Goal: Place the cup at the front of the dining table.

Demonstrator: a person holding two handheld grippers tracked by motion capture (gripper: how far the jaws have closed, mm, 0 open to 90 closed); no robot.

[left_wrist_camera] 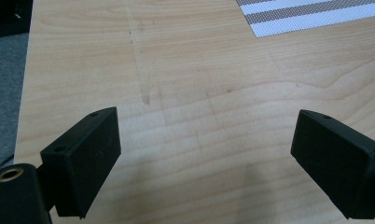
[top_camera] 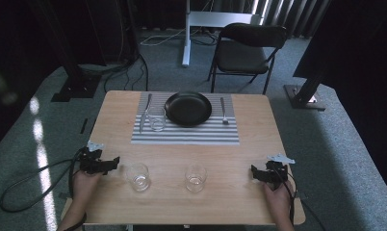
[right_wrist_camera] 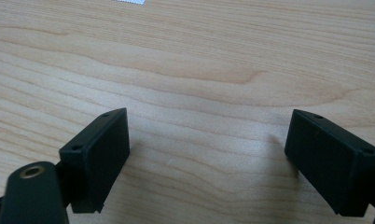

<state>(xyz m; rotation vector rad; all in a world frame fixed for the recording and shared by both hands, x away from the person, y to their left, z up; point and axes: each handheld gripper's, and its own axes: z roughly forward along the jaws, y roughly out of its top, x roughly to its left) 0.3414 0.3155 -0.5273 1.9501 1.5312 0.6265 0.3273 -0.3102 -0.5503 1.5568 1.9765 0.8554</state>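
Observation:
Two empty clear glasses stand near the table's front, one (top_camera: pixel 138 176) left of centre and one (top_camera: pixel 195 178) right of centre. A third glass (top_camera: pixel 156 119) stands on the striped placemat (top_camera: pixel 191 136), next to a black plate (top_camera: pixel 187 109). A knife (top_camera: pixel 144 113) lies left of the plate and a fork (top_camera: pixel 223 110) lies right of it. My left gripper (top_camera: pixel 112 163) is held low at the front left, a little left of the nearer glass, pointing right. Its jaws (left_wrist_camera: pixel 206 135) stand open over bare wood. My right gripper (top_camera: pixel 254 172) rests at the front right, open (right_wrist_camera: pixel 209 135), with nothing between its jaws.
The wooden table (top_camera: pixel 259 144) has its edges close to both hands. A corner of the placemat (left_wrist_camera: pixel 316 14) shows in the left gripper view. A black folding chair (top_camera: pixel 247 50) stands beyond the far edge. Cables trail on the carpet at left (top_camera: pixel 32 178).

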